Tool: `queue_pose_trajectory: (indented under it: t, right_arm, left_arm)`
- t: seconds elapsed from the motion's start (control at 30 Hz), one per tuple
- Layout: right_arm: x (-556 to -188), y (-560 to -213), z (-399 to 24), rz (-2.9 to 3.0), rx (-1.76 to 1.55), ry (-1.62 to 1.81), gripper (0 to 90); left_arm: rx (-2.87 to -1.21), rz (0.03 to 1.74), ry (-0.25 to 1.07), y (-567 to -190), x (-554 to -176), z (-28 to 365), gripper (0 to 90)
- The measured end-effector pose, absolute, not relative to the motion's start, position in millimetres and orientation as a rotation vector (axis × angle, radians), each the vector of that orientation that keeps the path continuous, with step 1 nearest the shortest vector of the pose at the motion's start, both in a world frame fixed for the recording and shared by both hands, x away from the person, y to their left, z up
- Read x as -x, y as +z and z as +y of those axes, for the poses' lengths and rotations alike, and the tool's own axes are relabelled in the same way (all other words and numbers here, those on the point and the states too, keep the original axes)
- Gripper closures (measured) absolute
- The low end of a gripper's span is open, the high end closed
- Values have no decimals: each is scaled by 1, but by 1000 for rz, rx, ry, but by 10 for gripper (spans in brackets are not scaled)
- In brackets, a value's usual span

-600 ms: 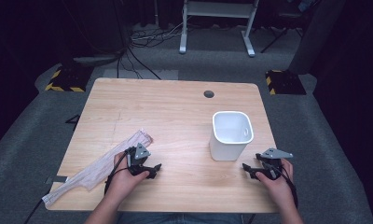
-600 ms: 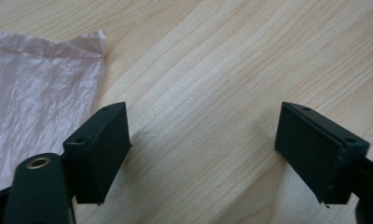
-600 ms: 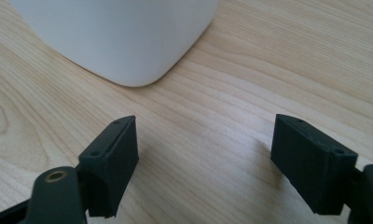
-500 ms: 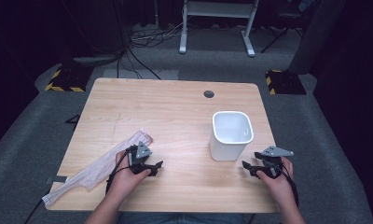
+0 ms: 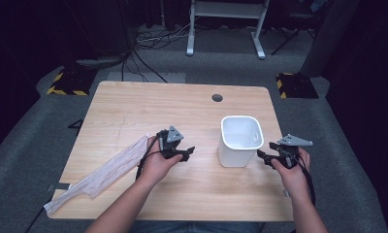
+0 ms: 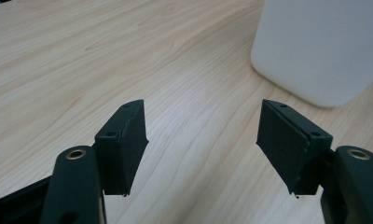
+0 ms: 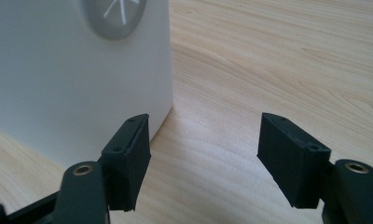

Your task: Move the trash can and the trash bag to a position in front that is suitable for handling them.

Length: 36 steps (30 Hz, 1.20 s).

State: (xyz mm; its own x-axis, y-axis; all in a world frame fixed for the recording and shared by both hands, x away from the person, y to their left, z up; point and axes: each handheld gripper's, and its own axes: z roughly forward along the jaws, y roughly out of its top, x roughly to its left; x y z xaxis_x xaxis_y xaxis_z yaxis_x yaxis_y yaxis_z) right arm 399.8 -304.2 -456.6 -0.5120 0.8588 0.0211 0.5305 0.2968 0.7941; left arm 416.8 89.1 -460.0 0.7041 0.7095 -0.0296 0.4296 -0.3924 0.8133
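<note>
A white square tub (image 5: 239, 141) stands upright on the right half of the wooden table (image 5: 148, 107). My left gripper (image 5: 187, 151) hovers just left of the tub, jaws open with bare wood between them. The left gripper view has the left gripper (image 6: 203, 149) low over the table and the white tub (image 6: 324, 46) ahead at upper right. My right gripper (image 5: 262, 156) sits at the tub's right side, open and holding nothing. In the right gripper view the right gripper (image 7: 205, 158) is close to the white tub (image 7: 77, 70), whose wall bears a grey round mark.
A long pale flat bag (image 5: 100, 174) lies diagonally near the table's front left corner, behind my left hand. A dark round hole (image 5: 217, 98) is in the tabletop at the back. Cables and a white frame stand on the floor beyond the table.
My left hand has moved right and away from me, off the bag's end toward the tub. The right hand has edged forward beside the tub. Tub and bag have not moved.
</note>
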Motion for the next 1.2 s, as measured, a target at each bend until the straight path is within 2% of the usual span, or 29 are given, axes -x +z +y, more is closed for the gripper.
queue_pose_trajectory:
  t: [0.13, 0.23, 0.3, 0.5, 0.57, 0.63, 0.67, 0.77, 0.97, 1.2]
  right_arm:
    - [-414, -460, -305, 2155, -1252, 1095, 360]
    - [-418, -461, -298, 2152, -1251, 1114, 361]
    - [-416, -461, -290, 2160, -1207, 1100, 395]
    - [-414, -464, -276, 2194, -1153, 1118, 386]
    - [-413, -463, -268, 2204, -1123, 1108, 395]
    - [-413, -462, -262, 2211, -1105, 1101, 413]
    - [-412, -462, -256, 2216, -1085, 1092, 436]
    - [-406, -458, -236, 2234, -1001, 1025, 482]
    - [-394, -455, -215, 2273, -953, 1006, 493]
    - [-376, -451, -183, 2341, -855, 1001, 473]
  left_arm:
    - [-2024, 857, 405, -468, -432, 68, 297]
    - [-2019, 857, 389, -475, -436, 56, 308]
    - [-2017, 841, 381, -477, -434, 49, 322]
    - [-1996, 784, 343, -476, -431, 43, 369]
    - [-1982, 801, 341, -476, -434, 49, 405]
    - [-1980, 819, 316, -475, -433, 54, 519]
    - [-1988, 818, 319, -475, -431, 56, 543]
    - [-2064, 762, 401, -468, -418, 62, 596]
    - [-2186, 734, 444, -456, -394, 84, 591]
    - [-2178, 793, 472, -456, -373, 116, 528]
